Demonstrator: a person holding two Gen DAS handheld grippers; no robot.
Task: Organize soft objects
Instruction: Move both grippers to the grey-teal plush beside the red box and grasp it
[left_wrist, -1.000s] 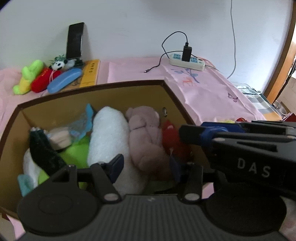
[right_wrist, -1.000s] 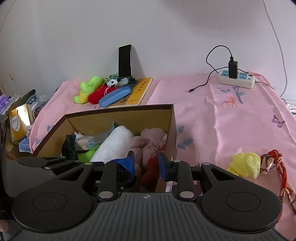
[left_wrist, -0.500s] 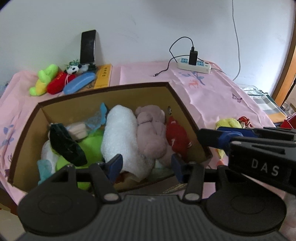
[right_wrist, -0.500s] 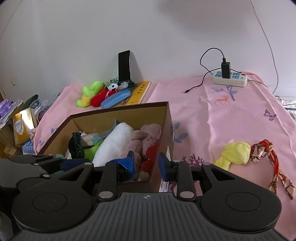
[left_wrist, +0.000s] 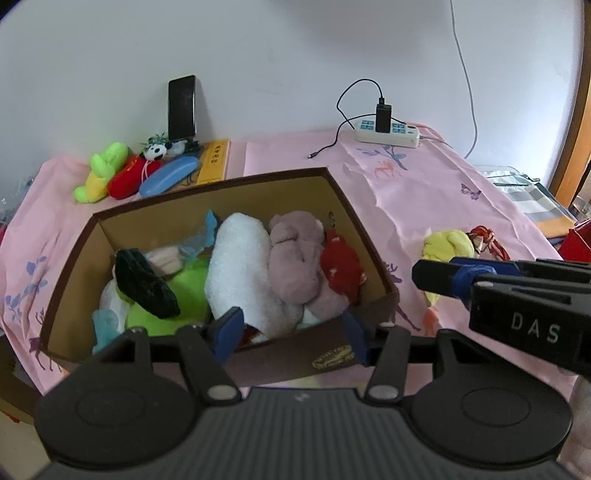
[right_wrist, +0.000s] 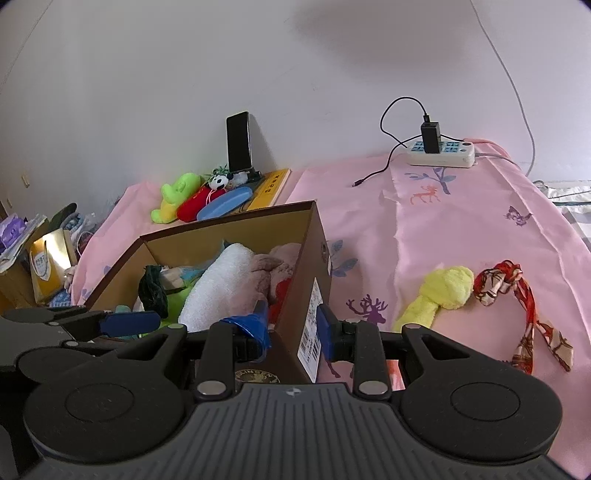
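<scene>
Through the left wrist camera, I am watching the left gripper (left_wrist: 291, 332) hanging over the cardboard box (left_wrist: 365, 247), its jaws opening with nothing between them. Inside the box, the white plush (left_wrist: 240, 266), pink bear (left_wrist: 295, 254) and red toy (left_wrist: 341, 267) are lying packed together.

Through the right wrist camera, the right gripper (right_wrist: 293, 326) is sitting with its jaws apart and unloaded by the box corner. I judge one drop finished; next calls for reaching right to the yellow plush (right_wrist: 443, 290) beside the red scarf (right_wrist: 517, 310).
</scene>
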